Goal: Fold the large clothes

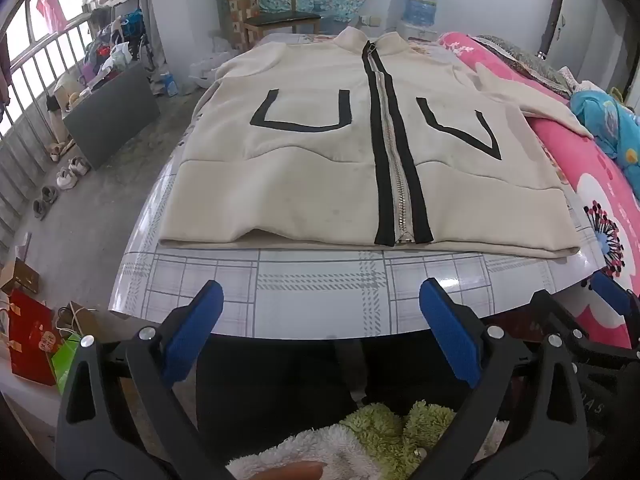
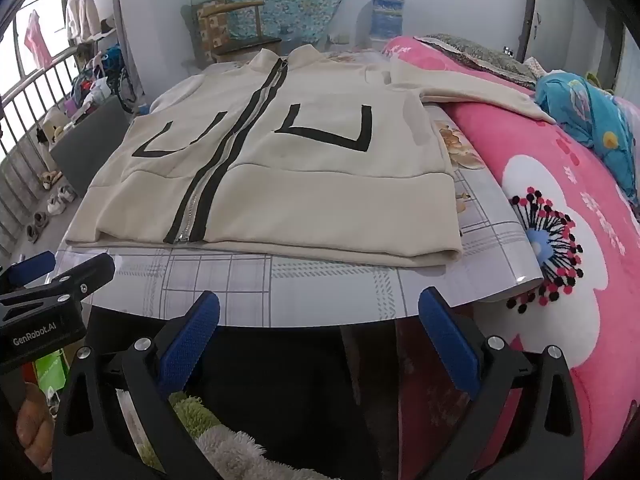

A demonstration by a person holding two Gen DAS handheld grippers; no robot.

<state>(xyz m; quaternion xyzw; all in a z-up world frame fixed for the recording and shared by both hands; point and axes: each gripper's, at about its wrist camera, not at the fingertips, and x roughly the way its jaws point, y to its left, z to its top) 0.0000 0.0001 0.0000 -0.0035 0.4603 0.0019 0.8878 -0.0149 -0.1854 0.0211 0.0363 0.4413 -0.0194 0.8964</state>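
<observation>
Both grippers are held low at the near edge of the tabletop [image 1: 320,304], nothing between the pads: left gripper [image 1: 320,320] spread wide, right gripper [image 2: 320,324] spread wide, neither touching cloth.

Jacket [image 1: 320,160] is laid flat, front up, zipped, hem toward the cameras and collar [image 1: 360,40] at the far end. It takes up most of the tabletop. One sleeve [image 2: 472,92] is draped off the right side onto the pink bedding [image 2: 560,240]; the other sleeve [image 1: 236,66] is seen at the far left edge, mostly hidden.

Handling, as judged: thick soft fleece-like cloth, limp, moderately heavy for a garment, not fragile. Sag is expected when lifted; the glossy tabletop cover is likely slick, so the body may slide if dragged by one corner.

Zipper [image 1: 394,184] is the only stiff line and should be kept as the fold axis, not gripped.

Grip points suggested: sleeve cuff first for the sleeves, then the two hem corners [image 2: 452,254], both layers pinched together.
</observation>
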